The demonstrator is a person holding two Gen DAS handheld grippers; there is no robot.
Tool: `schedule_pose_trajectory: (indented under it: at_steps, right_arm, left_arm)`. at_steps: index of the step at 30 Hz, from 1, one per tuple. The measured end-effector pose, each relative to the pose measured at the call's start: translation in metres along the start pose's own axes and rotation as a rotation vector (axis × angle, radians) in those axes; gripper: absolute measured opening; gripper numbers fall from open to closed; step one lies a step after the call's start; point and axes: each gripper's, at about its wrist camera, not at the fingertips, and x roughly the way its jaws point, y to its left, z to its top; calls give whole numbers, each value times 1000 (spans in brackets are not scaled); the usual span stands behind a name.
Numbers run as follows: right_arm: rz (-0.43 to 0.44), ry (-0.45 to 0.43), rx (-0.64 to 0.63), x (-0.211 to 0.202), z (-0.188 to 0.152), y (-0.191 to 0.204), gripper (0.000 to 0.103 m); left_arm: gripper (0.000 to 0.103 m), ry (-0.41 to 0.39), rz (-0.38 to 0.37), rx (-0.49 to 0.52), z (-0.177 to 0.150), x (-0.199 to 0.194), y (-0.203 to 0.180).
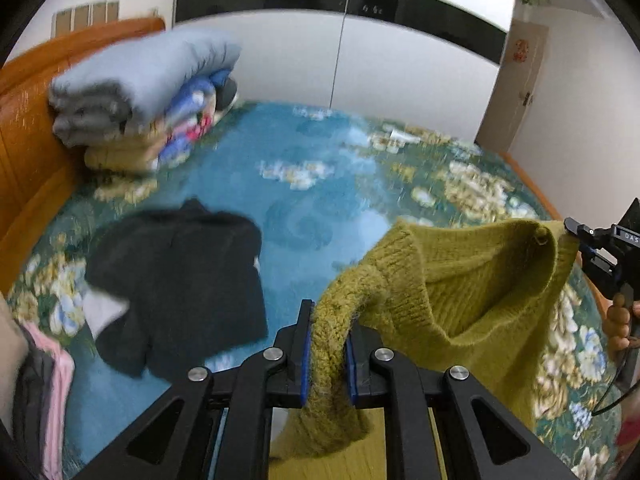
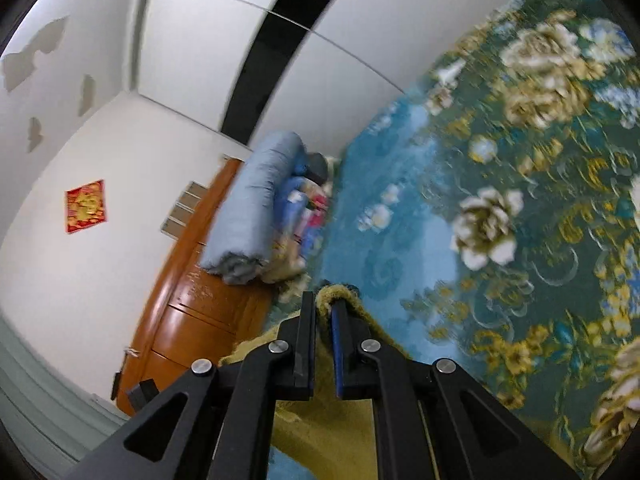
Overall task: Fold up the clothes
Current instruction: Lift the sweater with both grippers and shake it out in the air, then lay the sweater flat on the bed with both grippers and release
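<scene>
Nearest to us, our left hand-held gripper [image 1: 328, 344] is clamped on a thick ribbed edge of the olive-green sweater [image 1: 460, 280], and our right hand-held gripper [image 2: 323, 312] pinches another edge of the same knit, its jaws nearly together on the fabric. The sweater hangs stretched between the two, lifted above the bed [image 1: 312, 200] and not yet laid flat, so we judge its folding has barely begun. Just beyond, a black garment [image 1: 184, 280] lies rumpled and unfolded on the floral blue cover, and at the near left edge a strip of pink cloth [image 1: 56, 400] shows, too cut off to judge. Farther back, against the wooden headboard [image 1: 24, 128], sits a stack of folded quilts [image 1: 144, 96]. We still have to spread, fold and set down the sweater, then the black piece.
</scene>
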Motion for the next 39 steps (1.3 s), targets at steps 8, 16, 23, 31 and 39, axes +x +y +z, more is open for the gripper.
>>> schedule_pose_trajectory:
  at_steps: [8, 16, 23, 31, 39]
  right_arm:
    - [-50, 37, 149, -11, -66, -71, 7]
    - [-105, 28, 204, -73, -121, -100, 7]
    - [-218, 77, 282, -109, -180, -135, 8]
    - [-331, 143, 359, -118, -209, -165, 12]
    - [-398, 141, 348, -139, -210, -165, 39]
  left_arm:
    - [14, 92, -89, -42, -89, 18, 5]
    - [17, 199, -180, 207, -161, -13, -42]
    - [17, 402, -194, 282, -215, -8, -65]
    - [30, 528, -172, 258, -233, -5, -69]
    - [52, 510, -188, 113, -228, -21, -45]
